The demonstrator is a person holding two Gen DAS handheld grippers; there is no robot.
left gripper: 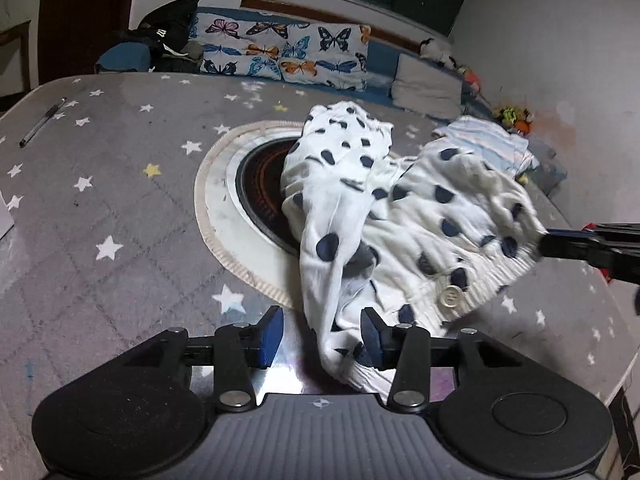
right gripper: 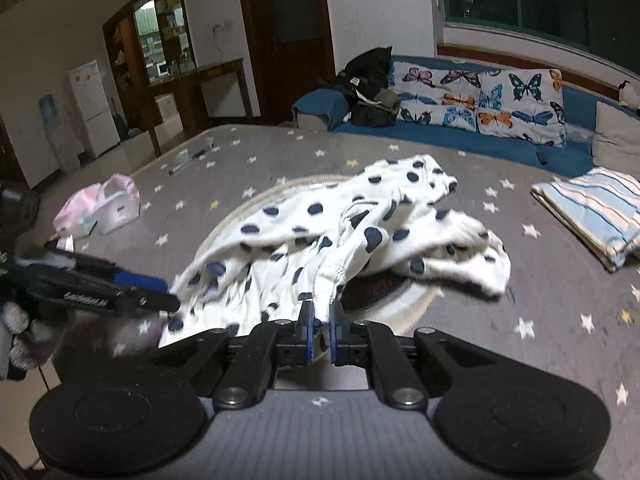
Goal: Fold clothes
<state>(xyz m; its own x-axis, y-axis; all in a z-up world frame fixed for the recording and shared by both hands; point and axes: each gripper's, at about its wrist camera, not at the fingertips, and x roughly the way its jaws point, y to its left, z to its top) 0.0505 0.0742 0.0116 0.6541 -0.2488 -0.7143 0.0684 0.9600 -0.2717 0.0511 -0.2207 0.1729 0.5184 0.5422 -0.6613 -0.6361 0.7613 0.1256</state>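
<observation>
A white garment with dark blue dots [left gripper: 404, 208] lies crumpled on the grey star-patterned table [left gripper: 120, 200], partly over a round inset plate. My left gripper [left gripper: 322, 336] is open, and a hanging fold of the garment runs between its fingers, close to the right one. In the right wrist view my right gripper [right gripper: 320, 316] is shut on the garment's gathered waistband [right gripper: 332, 276], lifting it a little. The same gripper enters the left wrist view from the right edge, its fingers [left gripper: 560, 242] pinching the elastic edge near a white button [left gripper: 451, 294]. The garment [right gripper: 320, 232] spreads out ahead of it.
A folded striped cloth [right gripper: 592, 208] sits at the table's right. A pink and white pouch [right gripper: 100, 208] and pens [left gripper: 42, 122] lie at the left. The round inset plate [left gripper: 256, 184] is half covered. Behind the table stands a blue sofa with butterfly cushions [right gripper: 480, 96].
</observation>
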